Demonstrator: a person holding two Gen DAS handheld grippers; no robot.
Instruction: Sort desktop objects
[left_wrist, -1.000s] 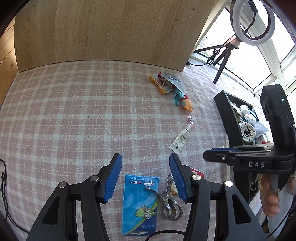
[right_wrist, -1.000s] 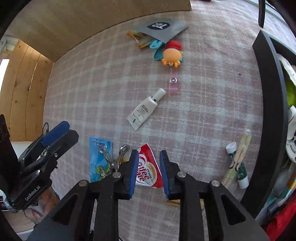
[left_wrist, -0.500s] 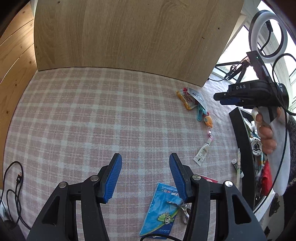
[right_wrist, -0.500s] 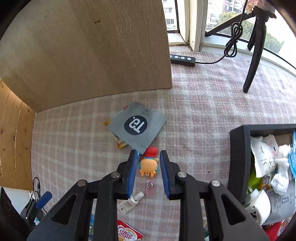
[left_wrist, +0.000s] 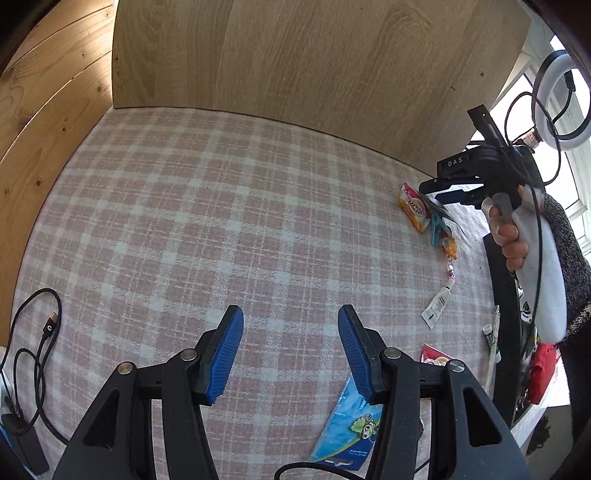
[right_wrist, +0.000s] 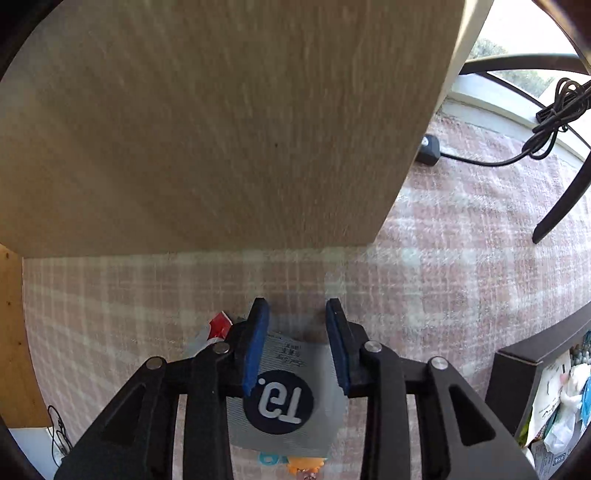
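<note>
My right gripper (right_wrist: 297, 314) is open and straddles the far edge of a grey packet (right_wrist: 284, 391) with a dark round "T9" logo, lying on the checked cloth. A red-and-white sachet (right_wrist: 218, 326) pokes out at its left. An orange toy (right_wrist: 303, 463) peeks from under its near edge. My left gripper (left_wrist: 291, 325) is open and empty above bare cloth. In the left wrist view the right gripper (left_wrist: 448, 192) hovers over the sachet pile (left_wrist: 415, 210). A white tube (left_wrist: 437, 304), a red sachet (left_wrist: 436, 356) and a blue card (left_wrist: 351, 428) lie at the right.
A wooden panel (right_wrist: 221, 122) stands right behind the packet. A black bin (right_wrist: 532, 384) full of rubbish sits at the right. A ring light (left_wrist: 559, 99) and its tripod leg (right_wrist: 565, 199) stand at the back right. Black cables (left_wrist: 33, 354) lie at the left edge.
My right gripper has moved away from the coffee sachet to the far end of the table, lowered over the grey packet and opened wider. My left gripper has drawn back and turned left.
</note>
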